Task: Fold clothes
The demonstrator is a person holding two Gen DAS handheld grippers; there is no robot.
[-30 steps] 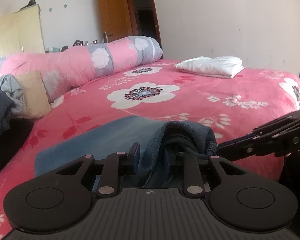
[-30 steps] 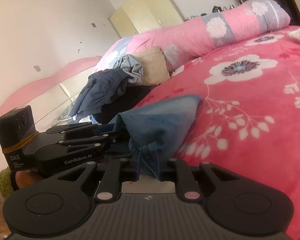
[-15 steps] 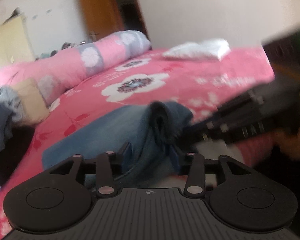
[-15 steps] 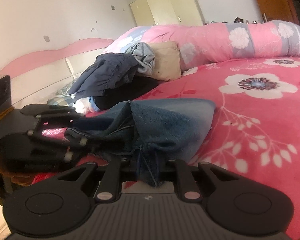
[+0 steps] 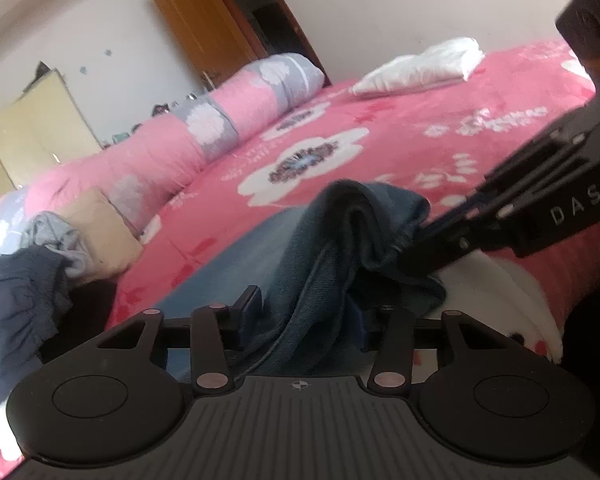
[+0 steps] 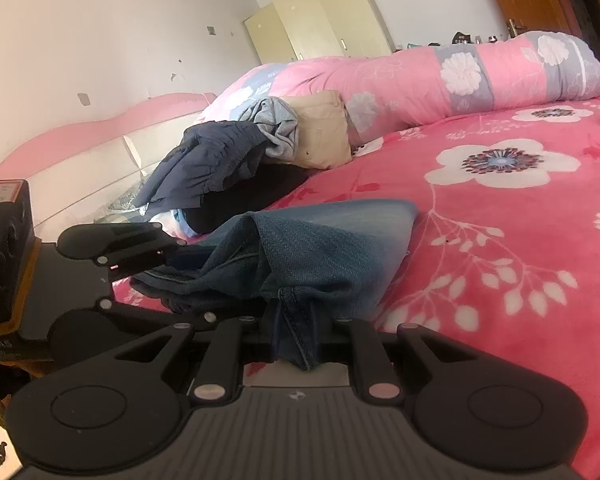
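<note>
A pair of blue jeans lies bunched on the pink flowered bedspread, near its front edge. My left gripper has a thick fold of the denim between its jaws. The jaws are closing, and a gap still shows beside the left finger. In the right wrist view the jeans spread away over the bed. My right gripper is shut on a hem of them. The right gripper reaches in from the right. The left gripper comes in from the left.
A heap of dark, grey and beige clothes lies at the head of the bed. A rolled pink quilt runs along the far side. Folded white laundry sits at the far corner. A wardrobe and a door stand beyond.
The left gripper's jaws have widened around the denim and the gripper has rolled, tilting its view. The right gripper keeps its grip and now looms closer in the left view.
</note>
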